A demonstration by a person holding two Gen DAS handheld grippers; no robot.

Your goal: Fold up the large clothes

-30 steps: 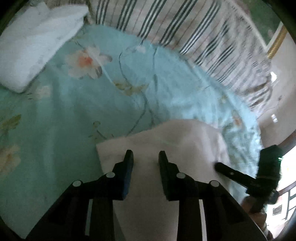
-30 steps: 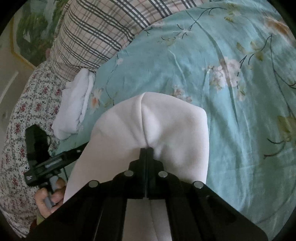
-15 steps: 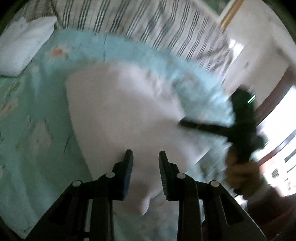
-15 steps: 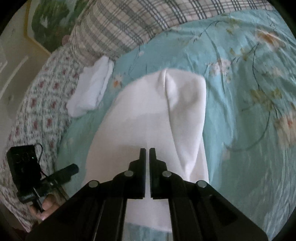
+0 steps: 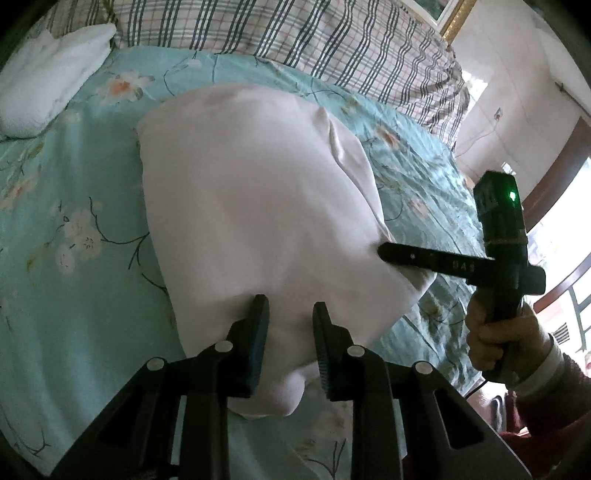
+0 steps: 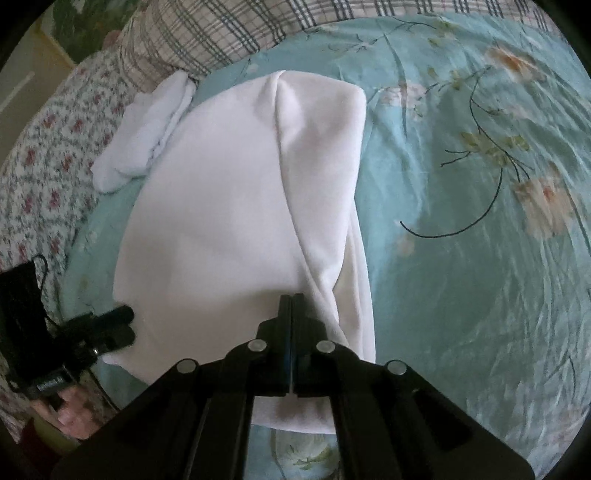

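Left wrist view: the left gripper [image 5: 290,314] has its two black fingers [image 5: 256,332] parted with a clear gap, and a fold of the white garment [image 5: 251,206] lies in that gap at the near edge of the cloth; whether the pads touch the fabric cannot be told. Beyond the fingertips the garment spreads away over the bed [image 5: 74,258], which has a teal sheet printed with flowers. To the right of the fingers, the right gripper [image 5: 384,253] reaches in from the side, its tip at the garment's right edge, held by a hand [image 5: 498,339]. Far ahead and to the left sits a folded white towel [image 5: 48,88], apart from the garment. Past it runs a plaid pillow [image 5: 332,40].

Right wrist view: the right gripper's [image 6: 291,297] fingers [image 6: 283,332] are pressed together with no visible gap, pinching a ridge of the white garment [image 6: 229,221] at its near edge. A long crease runs from the fingertips up toward the far end of the cloth. To the left of the fingers, the left gripper [image 6: 125,321] meets the garment's left edge. Ahead and left, the towel [image 6: 147,129] lies just beside the garment's far corner, with the plaid pillow [image 6: 207,33] behind it.
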